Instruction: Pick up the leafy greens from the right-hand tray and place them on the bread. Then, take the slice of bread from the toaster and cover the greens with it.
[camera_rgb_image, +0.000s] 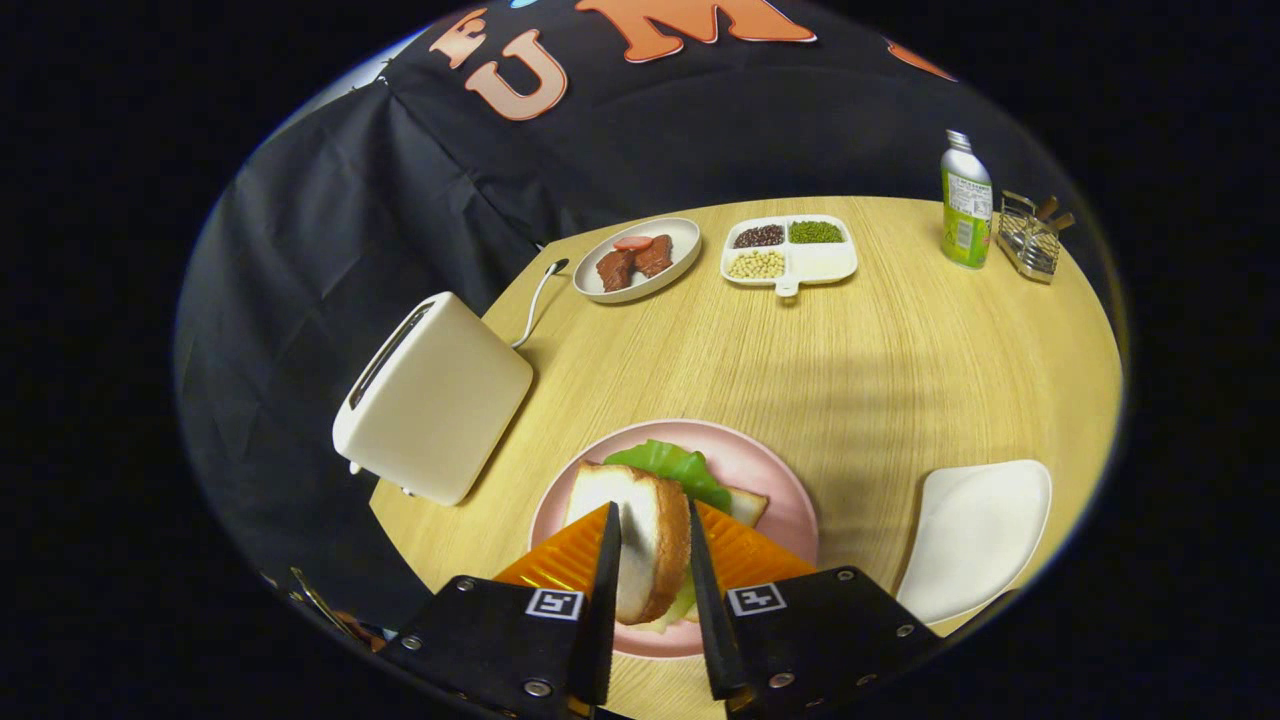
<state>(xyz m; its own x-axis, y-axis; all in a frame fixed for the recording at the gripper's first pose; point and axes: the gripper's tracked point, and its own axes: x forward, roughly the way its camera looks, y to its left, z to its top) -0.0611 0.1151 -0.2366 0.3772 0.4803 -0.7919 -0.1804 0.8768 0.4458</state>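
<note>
Clamped between both tool (652, 560) fingers: thick crusted bread slice (640, 540), held on edge over ruffled leafy greens (675, 468) on round pink plate (770, 480).

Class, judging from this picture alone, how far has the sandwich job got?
Done: the leafy greens lie on the bottom bread on the pink plate. In hand: the tool is shut on the top bread slice, over the greens. Left: lay it flat and release.
</note>
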